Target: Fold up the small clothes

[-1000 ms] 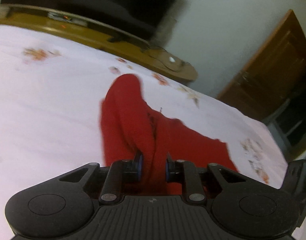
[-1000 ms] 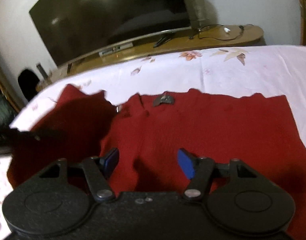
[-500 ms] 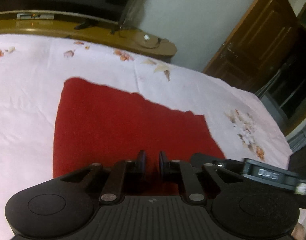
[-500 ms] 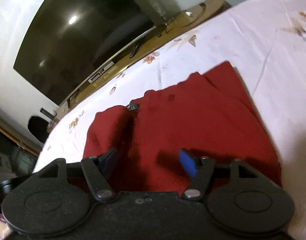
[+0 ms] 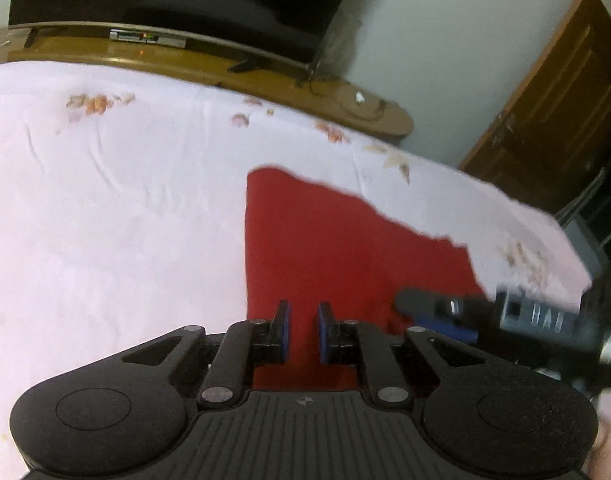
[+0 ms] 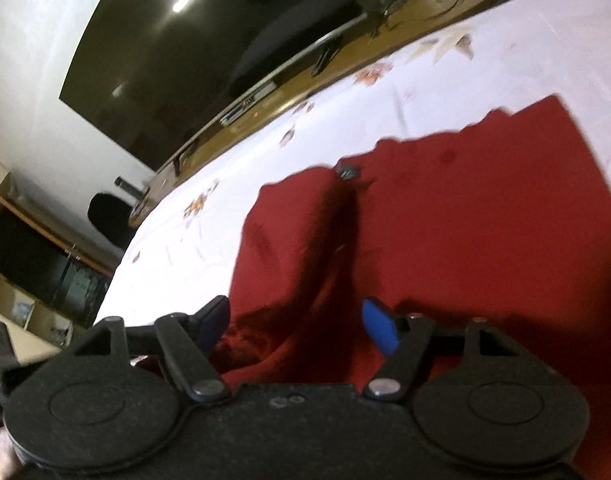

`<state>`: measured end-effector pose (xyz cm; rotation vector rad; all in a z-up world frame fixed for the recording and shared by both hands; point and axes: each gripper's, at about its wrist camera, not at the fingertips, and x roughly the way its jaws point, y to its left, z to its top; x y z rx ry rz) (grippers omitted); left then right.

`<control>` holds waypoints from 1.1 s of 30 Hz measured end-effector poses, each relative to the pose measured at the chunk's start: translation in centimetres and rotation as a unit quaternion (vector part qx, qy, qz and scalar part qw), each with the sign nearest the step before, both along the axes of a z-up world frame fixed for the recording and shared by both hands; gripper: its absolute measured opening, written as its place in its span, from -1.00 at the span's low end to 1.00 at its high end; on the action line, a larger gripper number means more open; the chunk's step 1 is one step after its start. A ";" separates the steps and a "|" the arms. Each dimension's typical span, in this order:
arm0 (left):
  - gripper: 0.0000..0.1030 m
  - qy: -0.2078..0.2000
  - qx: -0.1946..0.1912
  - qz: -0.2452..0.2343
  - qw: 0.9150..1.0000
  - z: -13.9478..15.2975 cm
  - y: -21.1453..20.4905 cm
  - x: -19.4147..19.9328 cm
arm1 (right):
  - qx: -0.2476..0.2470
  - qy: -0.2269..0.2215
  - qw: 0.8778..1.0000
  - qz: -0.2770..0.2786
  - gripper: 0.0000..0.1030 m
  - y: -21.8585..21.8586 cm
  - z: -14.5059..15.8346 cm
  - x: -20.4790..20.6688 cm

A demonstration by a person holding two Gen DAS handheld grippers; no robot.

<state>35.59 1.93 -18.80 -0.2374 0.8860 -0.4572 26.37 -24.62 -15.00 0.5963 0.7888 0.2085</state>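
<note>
A small red garment (image 5: 345, 248) lies on a white floral bedsheet (image 5: 105, 208). In the left wrist view my left gripper (image 5: 302, 330) hovers low over its near left edge, jaws a small gap apart with nothing pinched between them. My right gripper (image 5: 457, 316) shows blurred at the right, over the garment. In the right wrist view the garment (image 6: 465, 232) has a raised fold (image 6: 317, 232) on its left half and a small dark tag (image 6: 347, 171) near the far edge. My right gripper (image 6: 295, 326) is open wide, jaws astride the bunched near edge.
A wooden TV bench (image 5: 209, 64) with a large dark TV (image 6: 209, 40) runs along the far side of the bed. A wooden door (image 5: 557, 104) stands at the right. A dark chair (image 6: 109, 216) and shelves are at the bed's left.
My left gripper let go of the red cloth and its jaws parted slightly; the garment now lies flatter. Both grippers shifted toward the garment's near edge; the right stayed open.
</note>
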 end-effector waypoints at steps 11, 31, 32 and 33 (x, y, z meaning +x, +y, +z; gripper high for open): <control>-0.77 0.013 0.022 -0.069 0.997 -3.1 -3.1 -2.4 | 0.000 0.023 1.000 0.012 0.14 2.2 -0.8 2.1; -0.77 -0.040 0.010 -0.041 0.998 -0.1 -2.5 -1.6 | -0.175 -0.090 0.980 0.003 -0.66 -0.1 5.8 -1.9; -0.77 -0.039 0.010 -0.046 0.998 -0.1 -3.0 -1.7 | -0.177 -0.087 0.980 -0.006 -0.66 -1.4 5.9 -2.2; -0.77 -0.040 0.009 -0.050 0.998 0.1 -3.3 -1.8 | -0.178 -0.083 0.980 -0.015 -0.66 -2.5 5.8 -2.6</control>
